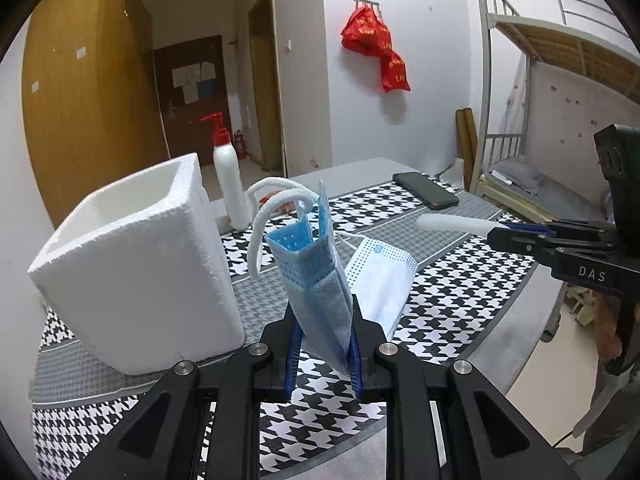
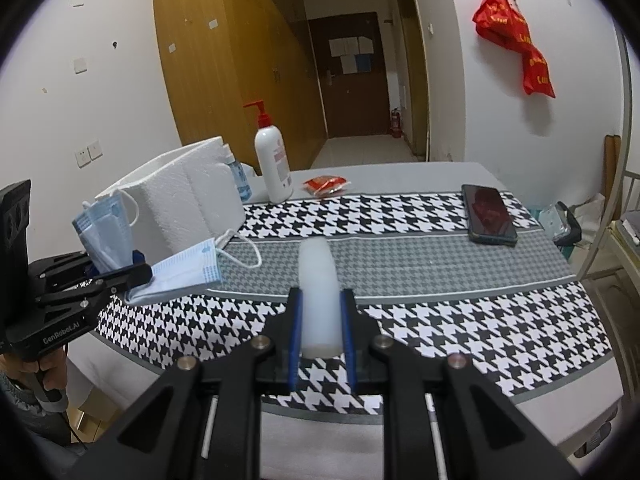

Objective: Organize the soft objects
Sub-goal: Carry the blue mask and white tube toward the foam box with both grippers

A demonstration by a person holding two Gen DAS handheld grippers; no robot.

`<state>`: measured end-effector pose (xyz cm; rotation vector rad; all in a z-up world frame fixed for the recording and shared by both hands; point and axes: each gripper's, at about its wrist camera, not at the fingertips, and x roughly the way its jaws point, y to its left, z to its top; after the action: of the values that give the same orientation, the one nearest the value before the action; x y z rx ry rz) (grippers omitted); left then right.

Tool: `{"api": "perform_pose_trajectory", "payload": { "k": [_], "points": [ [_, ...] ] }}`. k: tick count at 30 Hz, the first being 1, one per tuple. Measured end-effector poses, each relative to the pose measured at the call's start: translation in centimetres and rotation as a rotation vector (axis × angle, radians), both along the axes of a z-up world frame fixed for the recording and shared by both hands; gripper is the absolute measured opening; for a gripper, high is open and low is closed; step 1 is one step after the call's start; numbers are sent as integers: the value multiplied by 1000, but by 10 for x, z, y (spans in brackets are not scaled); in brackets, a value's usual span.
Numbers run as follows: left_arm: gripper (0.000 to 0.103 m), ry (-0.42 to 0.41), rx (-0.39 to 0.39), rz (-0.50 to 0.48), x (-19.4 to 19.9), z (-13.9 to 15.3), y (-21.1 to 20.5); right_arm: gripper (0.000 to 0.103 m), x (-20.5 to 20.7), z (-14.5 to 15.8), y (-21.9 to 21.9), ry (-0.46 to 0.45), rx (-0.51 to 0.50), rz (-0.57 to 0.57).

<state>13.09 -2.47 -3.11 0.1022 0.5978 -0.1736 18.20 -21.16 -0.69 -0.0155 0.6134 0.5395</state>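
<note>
My left tongs [image 1: 324,344] pinch a folded blue face mask [image 1: 316,280], lifted clear of the houndstooth table cloth [image 1: 460,300]; the white foam box [image 1: 132,264] stands just to their left, and a second mask [image 1: 384,280] lies flat just beyond them. My right tongs [image 2: 322,320] clamp a white foam strip [image 2: 319,280], which juts forward above the cloth.

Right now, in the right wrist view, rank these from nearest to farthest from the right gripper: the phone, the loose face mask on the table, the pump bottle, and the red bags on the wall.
1. Loose face mask: left of the right gripper, on the table.
2. Phone: right, farther back.
3. Pump bottle: left of centre, at the table's far edge.
4. Red bags: upper right, on the wall.

Mask and phone are close to call.
</note>
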Motion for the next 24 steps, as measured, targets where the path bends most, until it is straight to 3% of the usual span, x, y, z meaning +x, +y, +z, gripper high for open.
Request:
{"api": "perform_pose_trajectory", "payload": {
  "k": [24],
  "points": [
    [21, -118, -1, 99, -28, 34, 35, 21, -15, 33, 22, -85, 22, 63]
  ]
}}
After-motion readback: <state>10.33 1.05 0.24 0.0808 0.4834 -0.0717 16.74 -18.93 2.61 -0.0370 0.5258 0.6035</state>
